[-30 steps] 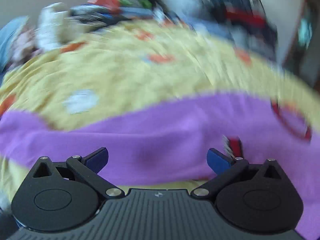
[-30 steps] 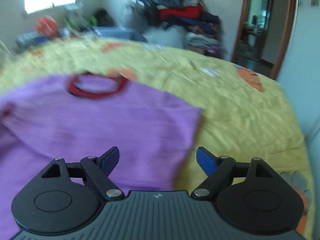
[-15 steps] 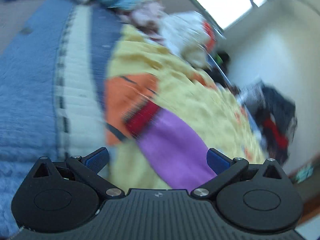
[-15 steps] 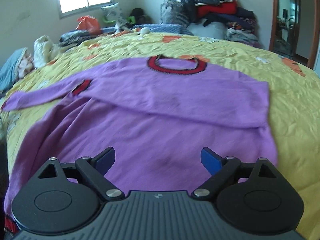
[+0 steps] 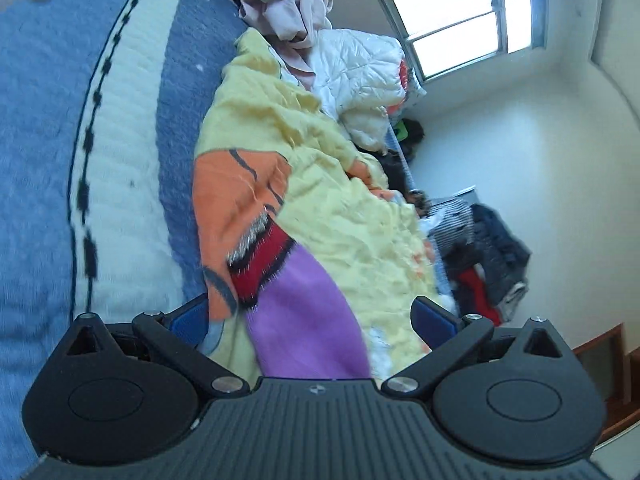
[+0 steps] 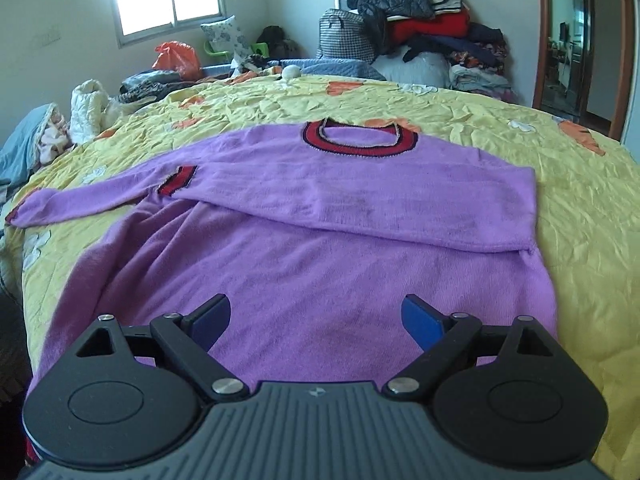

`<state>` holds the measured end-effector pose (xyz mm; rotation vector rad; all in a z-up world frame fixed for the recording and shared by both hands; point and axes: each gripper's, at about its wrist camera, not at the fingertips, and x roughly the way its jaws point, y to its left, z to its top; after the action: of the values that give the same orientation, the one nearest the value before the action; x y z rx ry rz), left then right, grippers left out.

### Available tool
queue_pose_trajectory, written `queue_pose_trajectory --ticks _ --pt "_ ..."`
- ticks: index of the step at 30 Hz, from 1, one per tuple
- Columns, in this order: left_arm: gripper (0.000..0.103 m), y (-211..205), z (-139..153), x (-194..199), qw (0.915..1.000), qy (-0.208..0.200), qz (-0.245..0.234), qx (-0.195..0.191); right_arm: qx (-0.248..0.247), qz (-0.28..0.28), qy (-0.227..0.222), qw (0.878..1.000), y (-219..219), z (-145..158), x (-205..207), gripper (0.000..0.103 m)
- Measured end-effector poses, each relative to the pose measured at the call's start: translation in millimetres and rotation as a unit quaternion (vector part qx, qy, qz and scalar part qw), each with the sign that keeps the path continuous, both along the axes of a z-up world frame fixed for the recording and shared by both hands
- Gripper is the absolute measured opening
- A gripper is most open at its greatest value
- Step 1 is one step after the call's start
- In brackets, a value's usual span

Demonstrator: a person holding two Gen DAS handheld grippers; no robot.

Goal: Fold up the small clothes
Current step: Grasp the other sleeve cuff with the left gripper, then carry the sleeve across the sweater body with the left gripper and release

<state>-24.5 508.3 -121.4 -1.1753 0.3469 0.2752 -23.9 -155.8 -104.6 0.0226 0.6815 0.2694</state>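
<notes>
A purple sweater [image 6: 320,264] with a red collar [image 6: 358,142] lies flat on the yellow bedspread [image 6: 580,208]. One sleeve is folded across the chest, its red cuff [image 6: 176,180] to the left. The other sleeve [image 6: 80,200] stretches out to the bed's left edge. My right gripper [image 6: 318,320] hovers open over the sweater's lower body, nothing between its fingers. In the left wrist view, which is rolled sideways, my left gripper [image 5: 312,316] stands open with the outstretched sleeve [image 5: 304,320] lying between its fingers, the pads apart from it. That sleeve's red cuff [image 5: 260,264] lies just ahead.
A blue and cream blanket [image 5: 40,120] borders the bedspread [image 5: 340,208]. A white quilted jacket [image 5: 360,76] and pale clothes sit at the bed's left side. A tall clothes pile [image 6: 424,20] stands behind the bed, a dark-framed doorway [image 6: 568,40] at the right.
The left gripper swung from over the sweater's body to the outstretched sleeve's cuff and rolled sideways. The right gripper shifted from the sweater's right edge to its middle. Both stayed open.
</notes>
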Motion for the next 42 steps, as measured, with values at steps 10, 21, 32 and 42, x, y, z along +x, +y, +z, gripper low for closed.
queue_pose_trajectory --ticks 10,21,32,42 --pt "0.102 -20.4 17.6 -24.8 0.9991 -0.029 0.006 0.031 -0.016 0.013 0.009 1.0 15.2 -6.2 5.1 0.093" --pt "0.028 15.9 -17.3 18.7 1.0 0.002 0.007 -0.001 0.004 0.017 0.021 1.0 18.6 -9.0 2.0 0.093" --pt "0.004 18.1 4.3 -11.6 0.9971 -0.012 0.069 0.028 -0.037 -0.019 0.051 0.998 37.7 -15.6 10.7 0.103" --pt "0.003 -24.8 -15.2 -63.9 0.9967 -0.01 0.08 0.011 -0.148 -0.021 0.037 0.988 59.3 -27.5 5.5 0.103"
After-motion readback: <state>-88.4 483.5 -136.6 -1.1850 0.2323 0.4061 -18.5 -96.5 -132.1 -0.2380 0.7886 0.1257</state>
